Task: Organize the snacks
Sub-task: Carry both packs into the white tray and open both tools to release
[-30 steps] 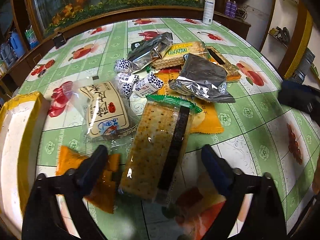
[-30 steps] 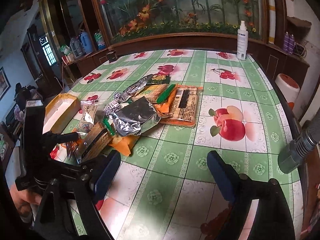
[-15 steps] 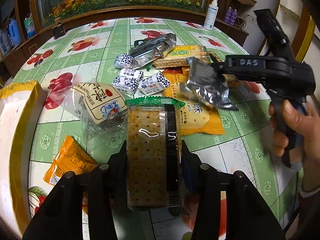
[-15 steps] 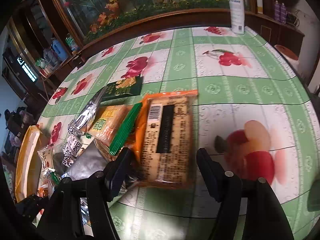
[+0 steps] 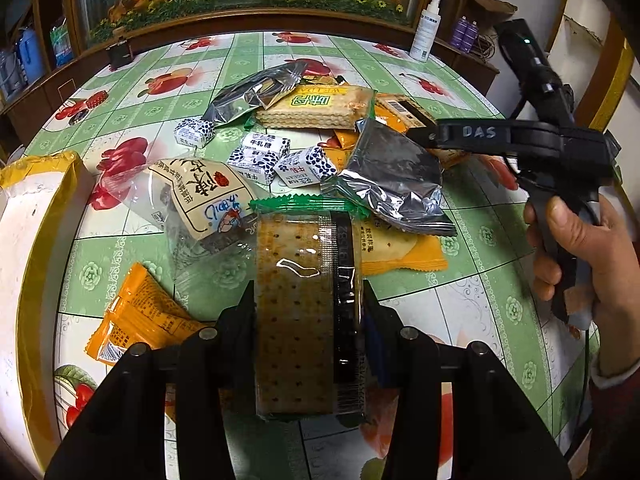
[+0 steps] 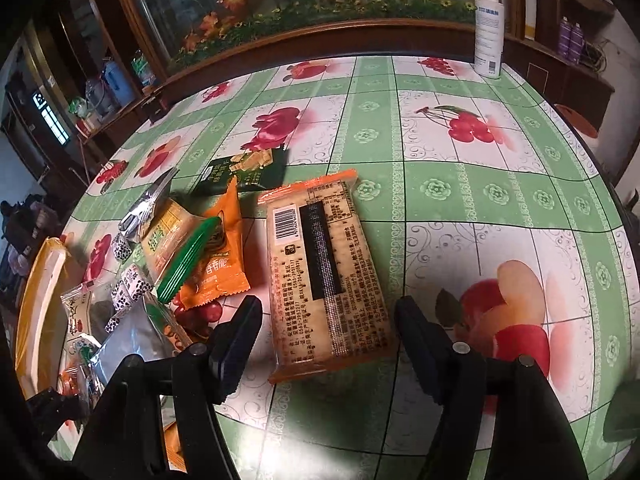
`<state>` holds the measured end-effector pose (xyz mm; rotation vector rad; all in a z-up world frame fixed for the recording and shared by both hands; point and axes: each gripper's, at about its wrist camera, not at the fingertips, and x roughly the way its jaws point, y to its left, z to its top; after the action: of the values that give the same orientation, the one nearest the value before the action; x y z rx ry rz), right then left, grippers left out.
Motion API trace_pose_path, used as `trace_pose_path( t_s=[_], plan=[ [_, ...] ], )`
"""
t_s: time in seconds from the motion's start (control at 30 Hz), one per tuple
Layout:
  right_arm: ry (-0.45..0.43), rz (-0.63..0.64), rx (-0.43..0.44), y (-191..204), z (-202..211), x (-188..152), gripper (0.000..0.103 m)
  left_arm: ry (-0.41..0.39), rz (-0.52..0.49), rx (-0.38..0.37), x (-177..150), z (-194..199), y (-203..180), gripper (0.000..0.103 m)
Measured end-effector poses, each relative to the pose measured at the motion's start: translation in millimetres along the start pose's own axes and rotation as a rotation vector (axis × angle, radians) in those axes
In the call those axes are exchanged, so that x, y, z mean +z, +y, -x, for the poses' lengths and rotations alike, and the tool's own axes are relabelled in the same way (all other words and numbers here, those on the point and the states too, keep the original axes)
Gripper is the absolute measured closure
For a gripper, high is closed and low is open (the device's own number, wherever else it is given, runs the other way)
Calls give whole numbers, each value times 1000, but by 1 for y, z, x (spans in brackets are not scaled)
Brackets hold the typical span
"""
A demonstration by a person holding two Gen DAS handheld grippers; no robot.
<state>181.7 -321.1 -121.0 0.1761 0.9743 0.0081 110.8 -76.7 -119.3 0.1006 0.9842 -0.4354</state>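
My left gripper [image 5: 306, 316] is shut on a green-topped cracker pack [image 5: 304, 312], which sits between the fingers just above the table. Behind it lies a pile of snacks: a silver foil bag [image 5: 394, 180], a yellow wafer pack [image 5: 316, 106], small blue-and-white candies [image 5: 264, 154] and a clear bun packet [image 5: 200, 196]. My right gripper [image 6: 328, 320] is open, its fingers either side of the near end of an orange-edged cracker pack [image 6: 326, 276] lying flat on the table. The right gripper's body [image 5: 520, 140] shows in the left wrist view.
A yellow-rimmed box [image 5: 36, 240] stands at the table's left edge, also in the right wrist view [image 6: 38, 304]. An orange packet [image 5: 140, 320] lies left of my left gripper. A white spray bottle [image 6: 488, 24] stands at the far edge. A dark green packet [image 6: 244, 170] lies behind the pile.
My left gripper has closed on the green-topped cracker pack. My right gripper has moved forward over the table to straddle the orange-edged cracker pack.
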Motion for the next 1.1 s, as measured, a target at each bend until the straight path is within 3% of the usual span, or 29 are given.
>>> trace_pose_path(
  t_s=[0.07, 0.13, 0.23, 0.47, 0.57, 0.7, 0.93, 1.1],
  plan=[
    [-6, 71, -52, 12, -5, 0, 29, -3, 12, -2, 0, 1, 1, 59],
    [-14, 93, -62, 14, -1, -4, 48, -8, 19, -6, -1, 2, 3, 59],
    [-17, 25, -15, 3, 14, -12, 48, -37, 27, -6, -5, 10, 5, 60],
    [-157, -52, 96, -3, 91, -46, 48, -134, 51, 18, -9, 53, 6, 59],
    [-206, -12, 125, 17, 124, -60, 48, -147, 91, 51, -13, 72, 13, 59],
    [-229, 97, 92, 58, 148, -71, 48, -172, 146, 89, -24, 98, 31, 59],
    [-253, 259, -21, 126, 160, -91, 48, -220, 200, 211, -48, 135, 64, 59],
    [-263, 343, -16, 167, 163, -102, 48, -227, 252, 256, -64, 146, 90, 59]
  ],
)
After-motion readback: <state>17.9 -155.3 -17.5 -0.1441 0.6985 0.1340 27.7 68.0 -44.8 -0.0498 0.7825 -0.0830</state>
